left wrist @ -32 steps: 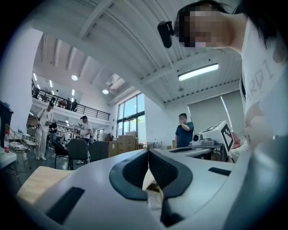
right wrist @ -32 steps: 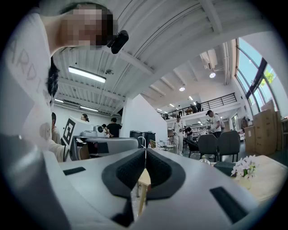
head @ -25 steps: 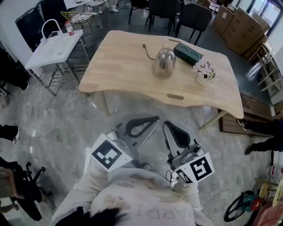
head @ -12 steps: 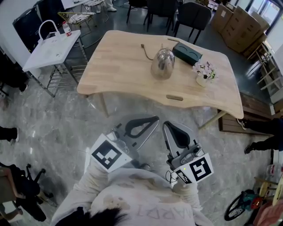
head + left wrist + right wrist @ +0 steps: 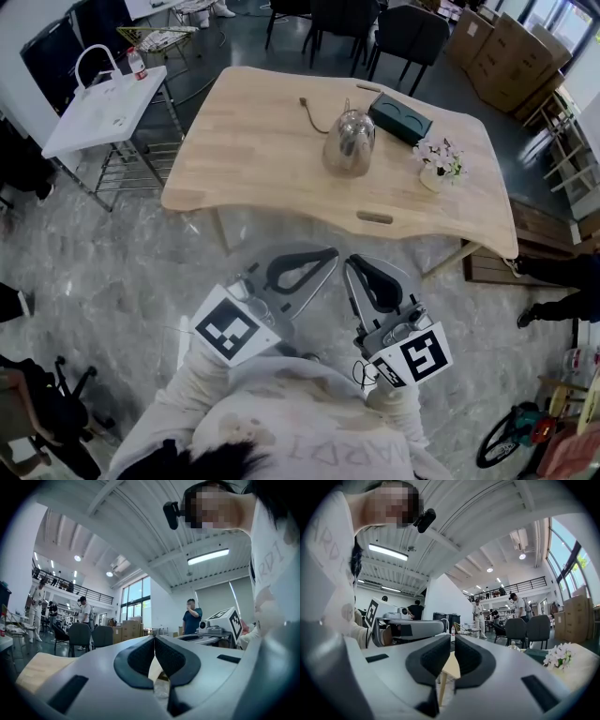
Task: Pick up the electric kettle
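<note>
Approach stage, well short of the table (image 5: 246, 150) bearing the untouched electric kettle (image 5: 349, 142); left gripper (image 5: 333, 252) and right gripper (image 5: 349, 263) empty, jaws closed together; next: step nearer, spread jaws to grasp it

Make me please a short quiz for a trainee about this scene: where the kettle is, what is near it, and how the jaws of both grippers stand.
1. True or false: the kettle stands on the floor.
2. Which thing stands near the right end of the wooden table in the head view?
A. white flowers in a pot
B. a laptop
C. a red cup
3. Fill in: the jaws of the left gripper and of the right gripper are ____ (apart or together), with nothing held.

Key:
1. False, it stands on the wooden table.
2. A
3. together
</note>
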`<action>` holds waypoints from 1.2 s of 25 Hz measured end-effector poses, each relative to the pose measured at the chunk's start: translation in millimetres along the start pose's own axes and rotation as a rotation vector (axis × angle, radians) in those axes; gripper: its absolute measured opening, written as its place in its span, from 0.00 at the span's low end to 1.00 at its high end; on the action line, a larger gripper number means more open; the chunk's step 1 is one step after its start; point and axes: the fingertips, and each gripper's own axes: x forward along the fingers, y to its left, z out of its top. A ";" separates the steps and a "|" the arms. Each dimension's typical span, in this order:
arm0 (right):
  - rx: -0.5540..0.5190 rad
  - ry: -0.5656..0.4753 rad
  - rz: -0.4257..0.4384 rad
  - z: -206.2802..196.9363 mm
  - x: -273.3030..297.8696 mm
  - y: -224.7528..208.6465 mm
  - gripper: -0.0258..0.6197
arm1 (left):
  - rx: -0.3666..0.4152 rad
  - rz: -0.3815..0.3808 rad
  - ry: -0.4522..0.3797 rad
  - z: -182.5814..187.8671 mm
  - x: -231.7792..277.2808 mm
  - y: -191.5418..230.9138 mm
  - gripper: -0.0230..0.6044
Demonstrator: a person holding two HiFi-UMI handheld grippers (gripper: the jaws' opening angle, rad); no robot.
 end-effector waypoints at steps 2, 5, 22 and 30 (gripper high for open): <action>0.001 0.000 -0.011 -0.7 8.1 -3.3 0.07 | 0.000 -0.007 -0.003 -0.5 0.2 8.3 0.06; 0.001 0.005 -0.030 -3.7 18.4 -7.1 0.07 | 0.004 -0.021 -0.011 -2.3 -0.9 18.6 0.06; 0.019 0.090 -0.064 -34.7 56.2 -73.5 0.21 | -0.045 -0.034 0.021 -26.7 39.4 63.3 0.06; 0.024 0.128 -0.030 -55.1 84.7 -127.5 0.27 | -0.043 -0.002 0.032 -31.3 80.8 95.4 0.06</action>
